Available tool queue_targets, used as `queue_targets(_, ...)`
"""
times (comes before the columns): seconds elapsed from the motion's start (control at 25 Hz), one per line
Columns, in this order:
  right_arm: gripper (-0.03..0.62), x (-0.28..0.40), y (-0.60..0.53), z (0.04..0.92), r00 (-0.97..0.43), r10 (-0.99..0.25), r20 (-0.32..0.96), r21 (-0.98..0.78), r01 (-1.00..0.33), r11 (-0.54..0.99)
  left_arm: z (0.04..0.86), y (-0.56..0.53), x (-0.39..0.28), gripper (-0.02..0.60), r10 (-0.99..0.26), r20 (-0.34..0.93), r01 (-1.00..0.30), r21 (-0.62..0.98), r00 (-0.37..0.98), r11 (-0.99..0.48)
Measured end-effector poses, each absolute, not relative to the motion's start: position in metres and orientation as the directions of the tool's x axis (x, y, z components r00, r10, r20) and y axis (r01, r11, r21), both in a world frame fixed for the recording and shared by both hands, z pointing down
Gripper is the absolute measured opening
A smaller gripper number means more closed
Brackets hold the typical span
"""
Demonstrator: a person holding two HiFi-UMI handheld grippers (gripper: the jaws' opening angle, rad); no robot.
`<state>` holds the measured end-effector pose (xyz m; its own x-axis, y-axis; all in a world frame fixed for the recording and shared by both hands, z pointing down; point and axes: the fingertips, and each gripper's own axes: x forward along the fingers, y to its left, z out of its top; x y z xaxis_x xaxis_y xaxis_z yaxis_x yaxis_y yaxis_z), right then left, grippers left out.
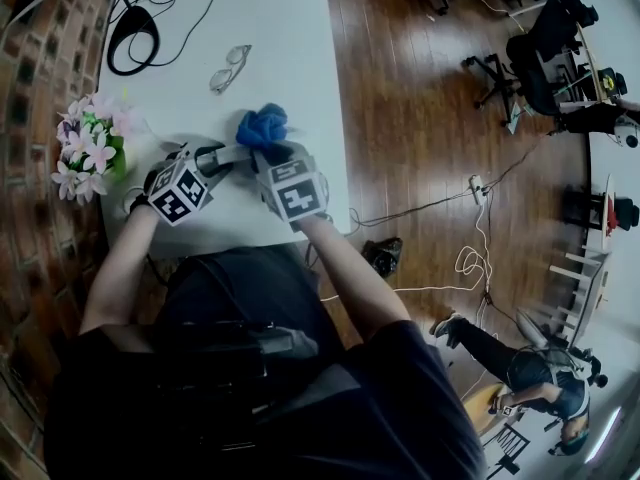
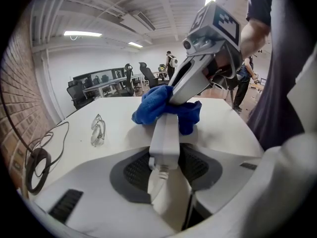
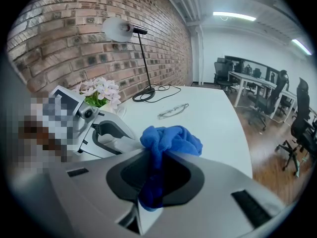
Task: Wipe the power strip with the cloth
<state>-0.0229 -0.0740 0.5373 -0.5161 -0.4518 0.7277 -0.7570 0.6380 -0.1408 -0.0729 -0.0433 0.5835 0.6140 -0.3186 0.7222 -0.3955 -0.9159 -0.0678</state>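
In left tongs (image 1: 218, 158), power strip (image 2: 166, 135) — in right tongs (image 1: 268, 156), blue cloth (image 3: 171, 140).

Cloth (image 3: 171, 140): fuzzy fabric; pwr strip (image 2: 165, 138): smooth plastic; table (image 1: 280, 48): matt; floor (image 1: 420, 88): glossy wood.

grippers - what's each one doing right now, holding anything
left gripper: closed on the power strip, lifted off the table
right gripper: closed on the blue cloth
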Motion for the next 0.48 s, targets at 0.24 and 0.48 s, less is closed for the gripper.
queue_targets(0.24,0.054,-0.042,-0.067,0.537,-0.544,-0.412,0.731,-0.161,-0.724,0.670,0.584,-0.042,-0.072,0.173,-0.313,0.715,-0.383,-0.067,0.626,-0.921)
queue_targets(0.48,0.054,-0.057,-0.061,0.536,-0.594,-0.362,0.718,-0.210,-0.681,0.702,0.584,-0.043,-0.071,0.173,-0.323,0.715,-0.385,-0.081,0.620,-0.919)
